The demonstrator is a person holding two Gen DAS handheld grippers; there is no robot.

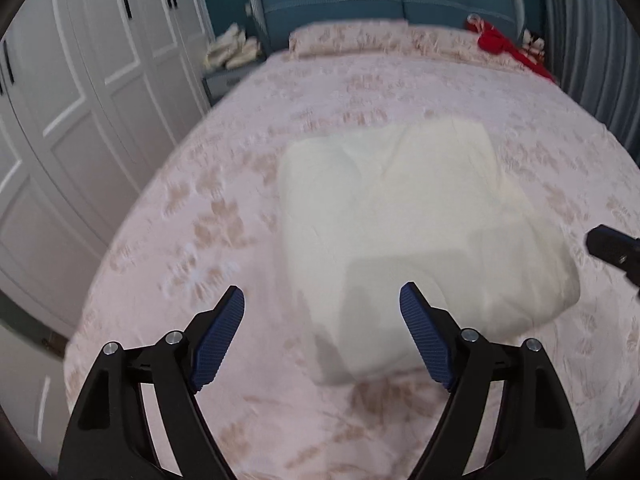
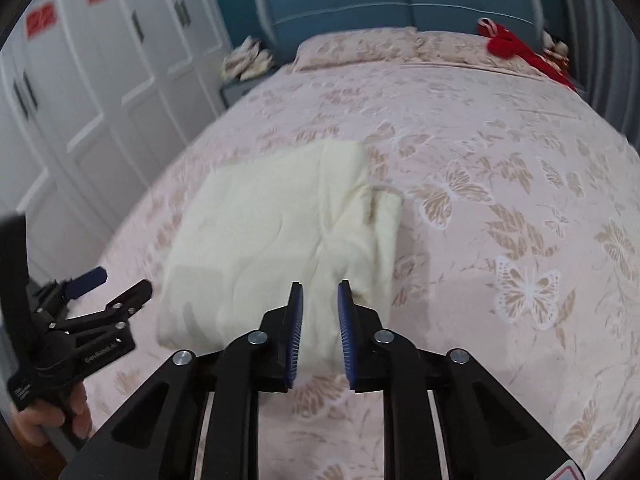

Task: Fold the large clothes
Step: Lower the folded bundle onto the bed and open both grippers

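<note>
Folded cream garment is laid on the bedspread, nearer the foot edge, untouched. Left gripper is held wide open, empty, above it. Right gripper is seen narrowly parted, gripping nothing. Only the right view shows the butterfly print and the person's left hand.
</note>
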